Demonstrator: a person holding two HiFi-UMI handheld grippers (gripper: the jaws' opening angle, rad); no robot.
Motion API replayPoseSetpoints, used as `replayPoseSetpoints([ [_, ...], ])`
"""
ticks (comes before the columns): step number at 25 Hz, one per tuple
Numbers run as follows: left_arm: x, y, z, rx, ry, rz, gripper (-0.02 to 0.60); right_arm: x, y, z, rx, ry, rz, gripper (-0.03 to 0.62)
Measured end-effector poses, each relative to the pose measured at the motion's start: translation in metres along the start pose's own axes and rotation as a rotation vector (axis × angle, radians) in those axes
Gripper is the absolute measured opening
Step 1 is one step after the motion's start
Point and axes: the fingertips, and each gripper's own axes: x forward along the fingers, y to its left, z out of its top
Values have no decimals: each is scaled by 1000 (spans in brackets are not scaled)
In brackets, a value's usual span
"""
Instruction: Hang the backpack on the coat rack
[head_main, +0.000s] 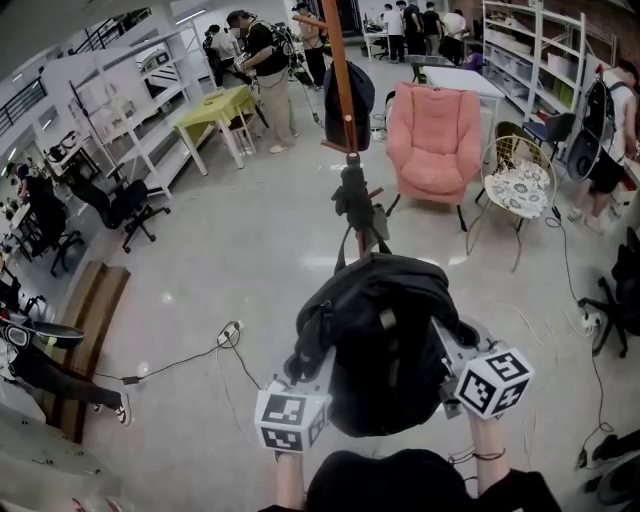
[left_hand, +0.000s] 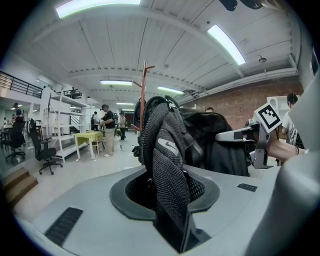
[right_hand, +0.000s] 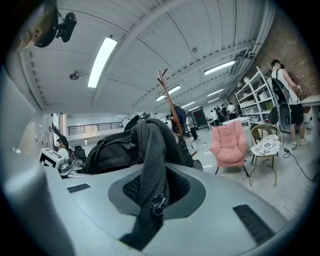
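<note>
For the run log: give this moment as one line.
phase: carry | left gripper: shut on backpack | right gripper: shut on backpack | backpack: short of coat rack | hung: not yet

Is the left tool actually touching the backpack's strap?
Touching. The left gripper view shows the padded mesh strap running down into the left tool, pinched between its jaws.

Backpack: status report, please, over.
Left gripper and right gripper each shut on backpack. Backpack held off floor, not yet on coat rack. Dark items already hang on rack.
</note>
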Motion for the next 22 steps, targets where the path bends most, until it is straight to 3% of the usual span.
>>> replayPoseSetpoints([
  [4, 31, 19, -2, -5, 30, -15, 132, 30, -16, 2, 14, 9, -24, 41],
  [22, 146, 120, 44, 47, 4, -133, 132, 156, -46, 37, 46, -50, -148, 43],
])
